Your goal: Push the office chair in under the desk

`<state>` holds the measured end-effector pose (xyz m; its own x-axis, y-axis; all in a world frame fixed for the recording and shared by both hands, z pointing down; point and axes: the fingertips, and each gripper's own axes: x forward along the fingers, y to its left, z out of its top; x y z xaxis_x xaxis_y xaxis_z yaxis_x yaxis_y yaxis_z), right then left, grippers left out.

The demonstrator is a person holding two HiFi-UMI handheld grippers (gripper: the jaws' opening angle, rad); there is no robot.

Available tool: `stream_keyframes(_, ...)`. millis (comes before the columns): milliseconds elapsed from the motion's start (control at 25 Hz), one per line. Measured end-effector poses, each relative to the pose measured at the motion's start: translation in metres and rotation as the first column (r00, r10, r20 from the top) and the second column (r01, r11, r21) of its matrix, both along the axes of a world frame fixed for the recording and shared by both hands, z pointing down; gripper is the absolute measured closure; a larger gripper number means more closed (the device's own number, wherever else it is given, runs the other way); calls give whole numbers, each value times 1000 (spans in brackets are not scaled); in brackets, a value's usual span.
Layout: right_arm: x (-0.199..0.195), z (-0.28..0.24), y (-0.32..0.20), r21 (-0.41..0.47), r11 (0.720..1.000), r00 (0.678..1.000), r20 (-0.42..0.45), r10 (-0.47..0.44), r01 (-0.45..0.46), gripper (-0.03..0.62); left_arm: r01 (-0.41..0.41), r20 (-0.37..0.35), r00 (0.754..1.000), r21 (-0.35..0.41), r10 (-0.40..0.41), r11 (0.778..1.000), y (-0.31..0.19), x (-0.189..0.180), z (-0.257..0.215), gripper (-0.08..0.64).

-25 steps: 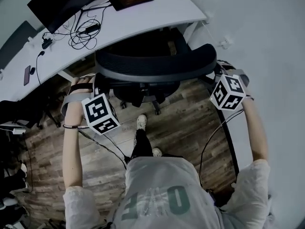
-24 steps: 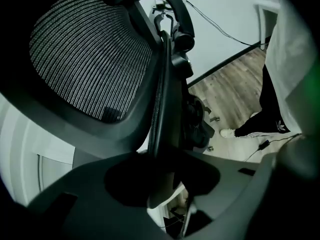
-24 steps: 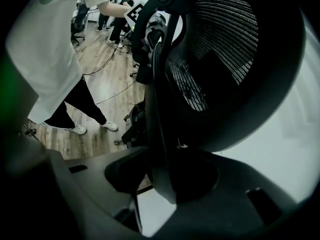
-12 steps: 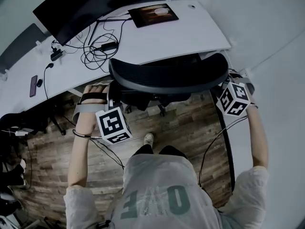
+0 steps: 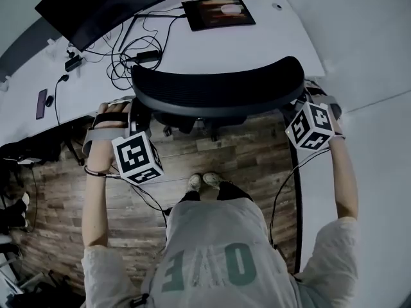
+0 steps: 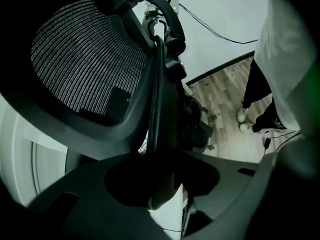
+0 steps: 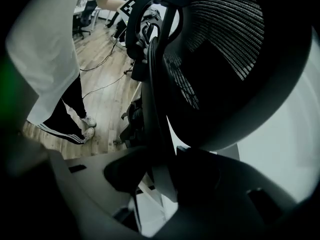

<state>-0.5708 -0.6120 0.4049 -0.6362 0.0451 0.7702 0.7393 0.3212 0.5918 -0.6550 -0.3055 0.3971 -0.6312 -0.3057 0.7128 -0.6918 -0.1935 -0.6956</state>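
nearest, the left tool [image 5: 137,115] and right tool [image 5: 297,102] are each pinched on one end of the chair [image 5: 218,90], neither nearer than the other. the chair's long axis is laid left to right between them, parallel to the surface [image 5: 282,40] edge just beyond. it is faced forward, and the seat is judged largely under that surface.

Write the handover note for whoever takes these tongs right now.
Left tongs: shut on the black mesh-backed office chair, at the left edge of its backrest frame.
Right tongs: shut on the right edge of the same frame.
Position: in the head view the backrest sits at the white desk's front edge, and the seat is out of sight below it.
Done: the chair looks nearly or fully in.
Left: nudge it forward if it gives, then open both tongs and step back.
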Motion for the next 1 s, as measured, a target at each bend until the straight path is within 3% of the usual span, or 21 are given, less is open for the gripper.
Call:
stream_keyframes(80,-7,1,0,-4,1000,1000,5,-12,12,417,20,-19,1000,-2,-20,1000,-1,-5,3,390)
stream_keyframes(240,-19,0,0,-6,999,999,25,-35,35,417,46,8,999,10,-46,999,1,-15,1,387)
stream_keyframes(640,-26,0,-5,-7,999,999,19,-46,46,414,46,17,999,17,-46,999,-1,-18,-1,385)
stream_keyframes(1000,-24,3,-4,-22,1000,999,35,9,-9,410,28,-2,1000,20,-28,999,-1,-14,1,385)
